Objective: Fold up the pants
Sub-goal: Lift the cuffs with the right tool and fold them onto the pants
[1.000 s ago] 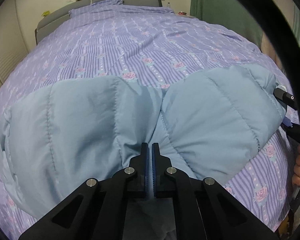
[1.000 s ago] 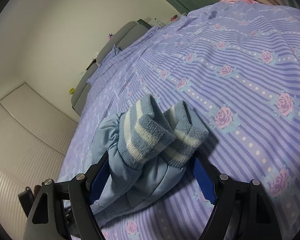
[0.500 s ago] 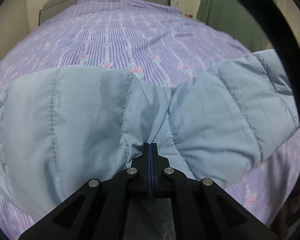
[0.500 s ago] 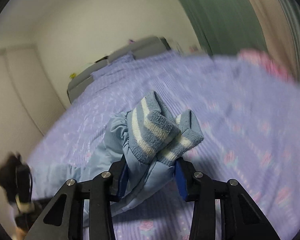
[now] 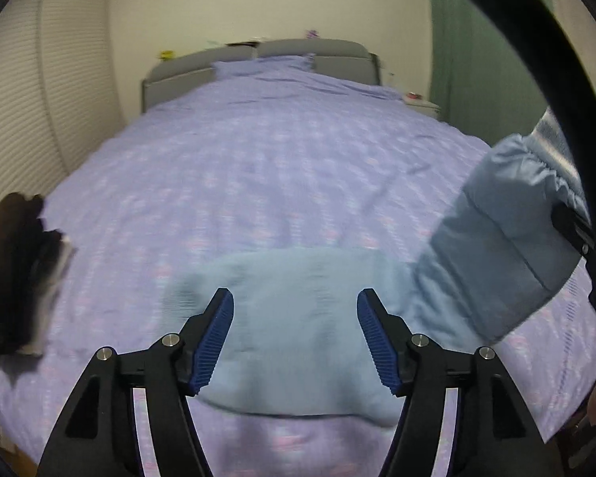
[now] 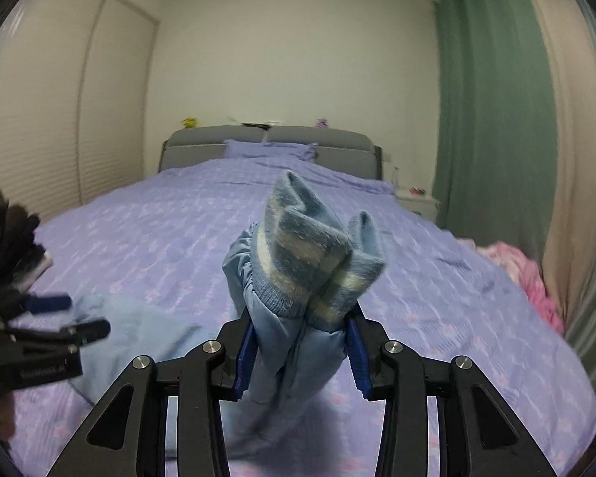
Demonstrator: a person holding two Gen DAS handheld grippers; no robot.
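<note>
Light blue padded pants (image 5: 298,318) lie on the purple bedspread near the bed's front edge. My left gripper (image 5: 294,342) is open and empty just above their near part. My right gripper (image 6: 300,353) is shut on the leg ends, and the striped knit cuffs (image 6: 314,262) stick up between its blue pads. In the left wrist view the lifted legs (image 5: 504,246) hang at the right. In the right wrist view the left gripper (image 6: 63,318) shows at the left over the flat part of the pants (image 6: 139,330).
The bed (image 5: 282,151) has a grey headboard (image 6: 266,139) and a pillow at the far end. A dark garment pile (image 5: 12,262) lies at the left edge. A pink cloth (image 6: 532,274) lies at the right by the green curtain (image 6: 492,111).
My left gripper has opened, let go of the pants and drawn back. My right gripper has closed on the cuffs and lifted the leg ends up off the bed.
</note>
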